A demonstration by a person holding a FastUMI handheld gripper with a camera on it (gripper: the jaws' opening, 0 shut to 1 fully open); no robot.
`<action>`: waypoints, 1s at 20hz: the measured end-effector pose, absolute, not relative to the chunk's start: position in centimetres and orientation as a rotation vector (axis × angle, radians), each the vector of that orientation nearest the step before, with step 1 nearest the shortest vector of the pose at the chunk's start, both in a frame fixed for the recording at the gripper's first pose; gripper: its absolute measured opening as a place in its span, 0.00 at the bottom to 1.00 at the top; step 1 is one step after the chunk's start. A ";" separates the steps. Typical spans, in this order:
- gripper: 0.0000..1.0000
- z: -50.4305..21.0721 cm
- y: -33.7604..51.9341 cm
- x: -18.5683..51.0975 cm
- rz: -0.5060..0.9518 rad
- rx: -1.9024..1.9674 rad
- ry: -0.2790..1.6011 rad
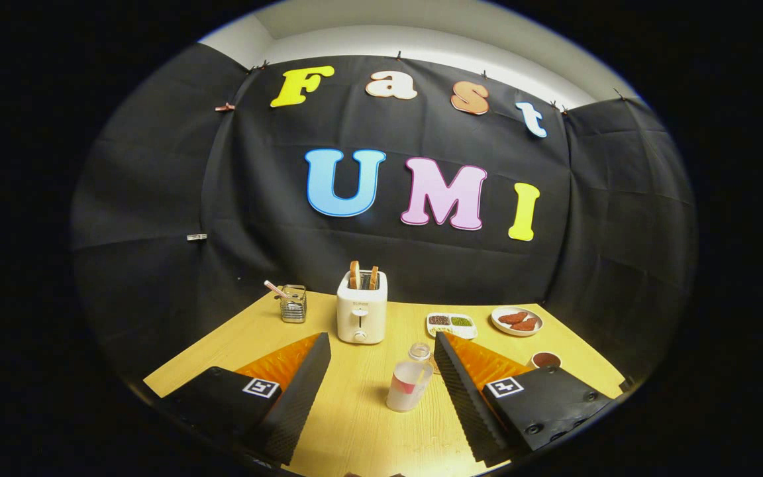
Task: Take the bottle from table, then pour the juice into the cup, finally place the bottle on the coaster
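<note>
Tool (381, 371) in the gripper view, held low over the near edge of the surface (355, 424) and directed forward toward its far edge. The two fingers (302, 391) stand wide apart, one to either side, their ribbed inner faces turned toward each other across an open gap. Neither finger presses on anything. Each finger carries a small square marker on its upper rear part
</note>
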State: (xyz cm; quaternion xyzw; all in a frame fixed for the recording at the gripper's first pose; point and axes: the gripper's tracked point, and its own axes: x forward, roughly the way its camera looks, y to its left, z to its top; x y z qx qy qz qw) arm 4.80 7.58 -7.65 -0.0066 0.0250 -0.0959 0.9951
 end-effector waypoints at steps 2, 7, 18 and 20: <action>0.97 -8.7 7.3 5.5 -0.218 -0.011 0.061; 0.97 -11.6 5.9 7.2 -0.281 -0.018 0.089; 0.97 -18.1 2.4 11.6 -0.347 -0.007 0.138; 0.97 -19.3 2.1 12.4 -0.348 -0.010 0.148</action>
